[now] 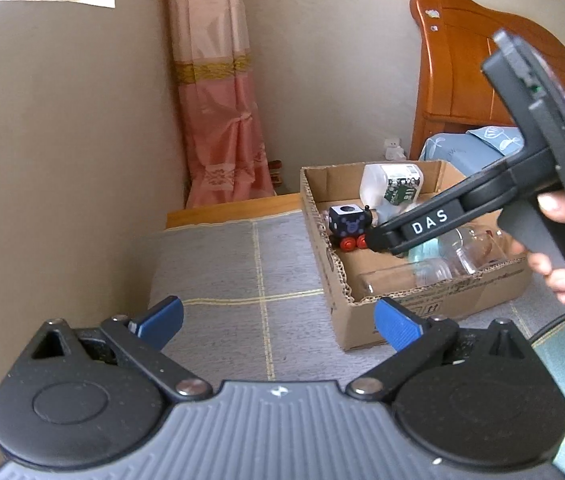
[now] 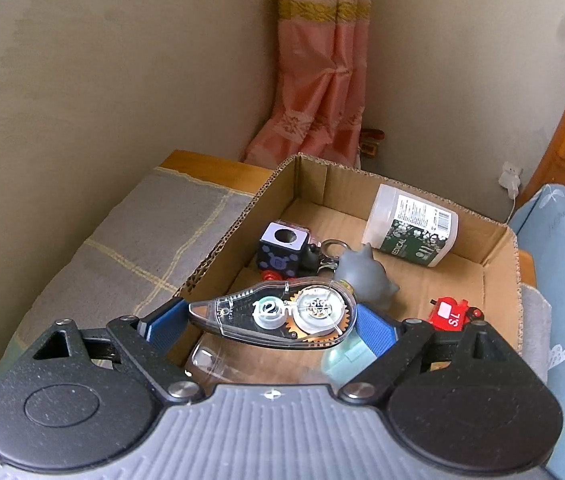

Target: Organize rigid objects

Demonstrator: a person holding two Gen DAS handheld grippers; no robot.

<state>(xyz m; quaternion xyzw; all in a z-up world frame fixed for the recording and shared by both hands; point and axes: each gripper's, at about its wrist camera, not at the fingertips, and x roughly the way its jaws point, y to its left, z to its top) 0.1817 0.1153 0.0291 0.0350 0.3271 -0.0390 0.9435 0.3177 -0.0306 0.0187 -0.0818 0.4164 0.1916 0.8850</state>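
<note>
Low in the right wrist frame, the right gripper (image 2: 272,322) spreads ribbed blue pads wide around a clear teardrop correction tape dispenser (image 2: 278,314), above the corrugated cardboard box (image 2: 218,248). The left gripper (image 1: 278,320) gapes empty over grey plaid cloth (image 1: 218,264).

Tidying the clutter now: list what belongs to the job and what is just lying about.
Job: correction tape, cardboard box, toy train, white bottle, red toy, grey figure.
Lying about: curtain, headboard, checked blanket.
</note>
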